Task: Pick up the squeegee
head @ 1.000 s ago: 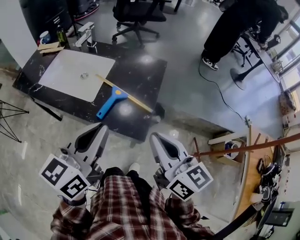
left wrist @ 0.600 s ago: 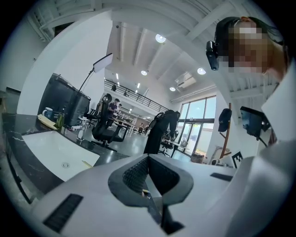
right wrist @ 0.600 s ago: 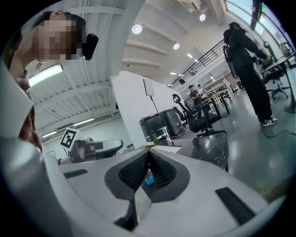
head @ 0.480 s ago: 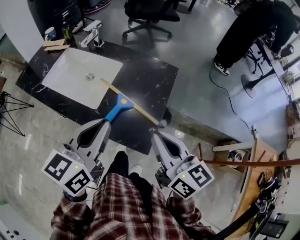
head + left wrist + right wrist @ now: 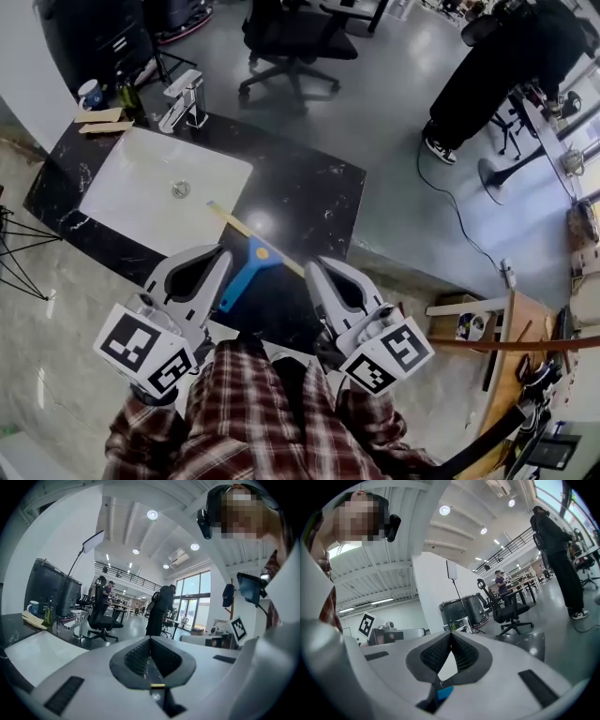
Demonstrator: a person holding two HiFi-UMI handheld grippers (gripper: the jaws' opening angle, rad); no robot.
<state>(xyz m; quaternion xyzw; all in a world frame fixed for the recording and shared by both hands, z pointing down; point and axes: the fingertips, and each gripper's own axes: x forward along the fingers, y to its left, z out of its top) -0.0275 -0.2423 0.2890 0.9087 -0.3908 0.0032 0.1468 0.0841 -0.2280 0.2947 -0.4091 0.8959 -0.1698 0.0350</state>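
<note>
The squeegee [image 5: 247,271] lies on the black marble counter [image 5: 319,197], right of the white sink [image 5: 155,187]. Its blue handle points toward me and its long pale blade runs diagonally. My left gripper [image 5: 223,251] is shut and empty, its tip over the counter's near edge just left of the blue handle. To the right of the handle my right gripper [image 5: 311,263] is also shut on nothing. In the left gripper view the left gripper [image 5: 150,638] shows jaws meeting at the tip. In the right gripper view a bit of blue handle [image 5: 445,693] shows below the right gripper [image 5: 451,633].
A faucet [image 5: 184,101], a mug [image 5: 90,94], a bottle [image 5: 125,94] and wooden pieces [image 5: 98,120] stand at the sink's far side. Beyond the counter are an office chair [image 5: 295,42] and a person in black [image 5: 497,66]. A cable crosses the floor at right.
Both grippers moved forward from the floor side to the counter's near edge. They now flank the squeegee handle, and the counter appears closer in the head view.
</note>
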